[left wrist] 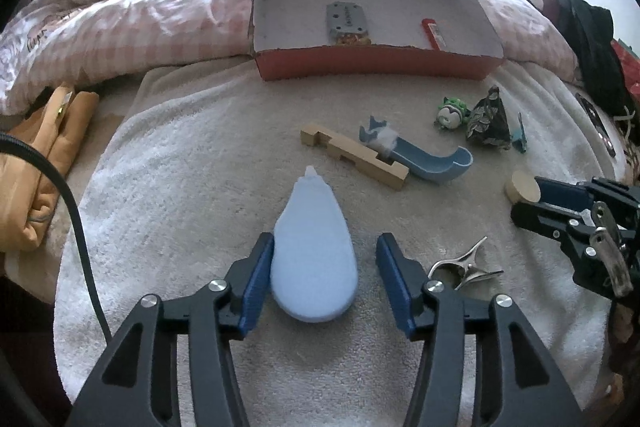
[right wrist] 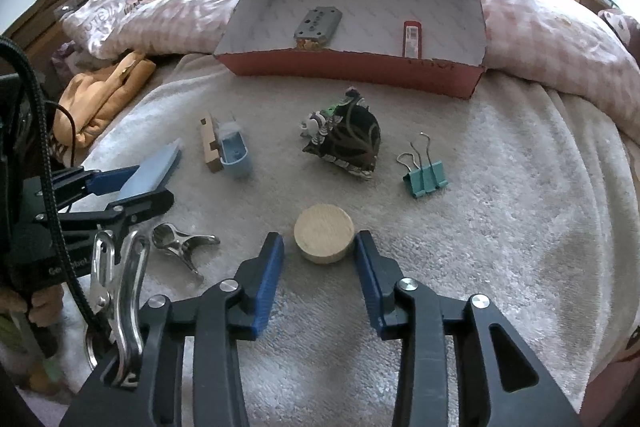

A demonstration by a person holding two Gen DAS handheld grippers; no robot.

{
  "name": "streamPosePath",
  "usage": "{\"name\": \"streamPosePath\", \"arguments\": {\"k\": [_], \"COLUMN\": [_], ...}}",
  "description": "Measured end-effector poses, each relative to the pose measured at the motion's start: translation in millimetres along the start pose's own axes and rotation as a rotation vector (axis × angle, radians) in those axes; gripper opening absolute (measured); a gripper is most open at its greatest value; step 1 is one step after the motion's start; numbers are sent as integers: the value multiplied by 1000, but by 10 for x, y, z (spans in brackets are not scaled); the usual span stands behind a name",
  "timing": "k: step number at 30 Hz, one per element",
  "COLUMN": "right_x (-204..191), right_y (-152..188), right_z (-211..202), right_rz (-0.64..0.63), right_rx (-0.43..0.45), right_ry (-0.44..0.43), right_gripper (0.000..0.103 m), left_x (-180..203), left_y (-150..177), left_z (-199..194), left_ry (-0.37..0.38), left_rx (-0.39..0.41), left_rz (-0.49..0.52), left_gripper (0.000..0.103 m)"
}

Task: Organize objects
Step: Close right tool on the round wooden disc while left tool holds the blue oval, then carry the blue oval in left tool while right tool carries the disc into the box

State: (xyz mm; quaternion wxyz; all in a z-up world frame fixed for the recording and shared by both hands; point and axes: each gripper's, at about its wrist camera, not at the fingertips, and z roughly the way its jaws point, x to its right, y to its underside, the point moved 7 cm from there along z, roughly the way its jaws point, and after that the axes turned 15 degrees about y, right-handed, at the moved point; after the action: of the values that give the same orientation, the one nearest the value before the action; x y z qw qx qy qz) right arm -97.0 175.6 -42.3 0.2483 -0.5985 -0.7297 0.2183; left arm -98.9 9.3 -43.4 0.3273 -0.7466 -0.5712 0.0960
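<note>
My left gripper (left wrist: 325, 255) is open around a light blue teardrop-shaped pad (left wrist: 314, 251) lying on the towel; its left finger touches the pad, the right finger stands apart. My right gripper (right wrist: 319, 251) is open around a round wooden disc (right wrist: 324, 233), its right finger touching the disc's edge. The disc also shows in the left wrist view (left wrist: 522, 186). The red open box (right wrist: 352, 65) stands at the back and holds a grey metal plate (right wrist: 318, 23) and a red-white stick (right wrist: 412, 39).
On the towel (right wrist: 500, 211) lie a wooden notched block (left wrist: 354, 155), a blue scoop (left wrist: 432, 161), a small green toy (left wrist: 452, 113), a dark patterned pouch (right wrist: 352, 143), a teal binder clip (right wrist: 426, 177) and a metal clip (right wrist: 182, 243). Pink bedding lies behind.
</note>
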Motion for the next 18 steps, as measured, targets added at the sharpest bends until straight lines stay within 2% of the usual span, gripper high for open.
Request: {"name": "streamPosePath", "arguments": {"k": [2, 4, 5, 8, 12, 18], "right_x": [-11, -9, -6, 12, 43, 113], "right_y": [-3, -9, -8, -10, -21, -172], "right_z": [2, 3, 5, 6, -18, -150], "right_rz": [-5, -1, -1, 5, 31, 48], "right_rx": [5, 7, 9, 8, -2, 32], "right_ry": [10, 13, 19, 27, -6, -16], "right_gripper": [38, 38, 34, 32, 32, 32], "left_x": [4, -3, -6, -21, -34, -8], "left_y": [-8, -18, -21, -28, -60, -315], "left_z": [6, 7, 7, -4, -43, -186], "left_ry": [2, 5, 8, 22, 40, 40], "left_rx": [3, 9, 11, 15, 31, 84], "left_rz": [2, 2, 0, -18, -45, -23], "left_gripper": [51, 43, 40, 40, 40, 40]}}
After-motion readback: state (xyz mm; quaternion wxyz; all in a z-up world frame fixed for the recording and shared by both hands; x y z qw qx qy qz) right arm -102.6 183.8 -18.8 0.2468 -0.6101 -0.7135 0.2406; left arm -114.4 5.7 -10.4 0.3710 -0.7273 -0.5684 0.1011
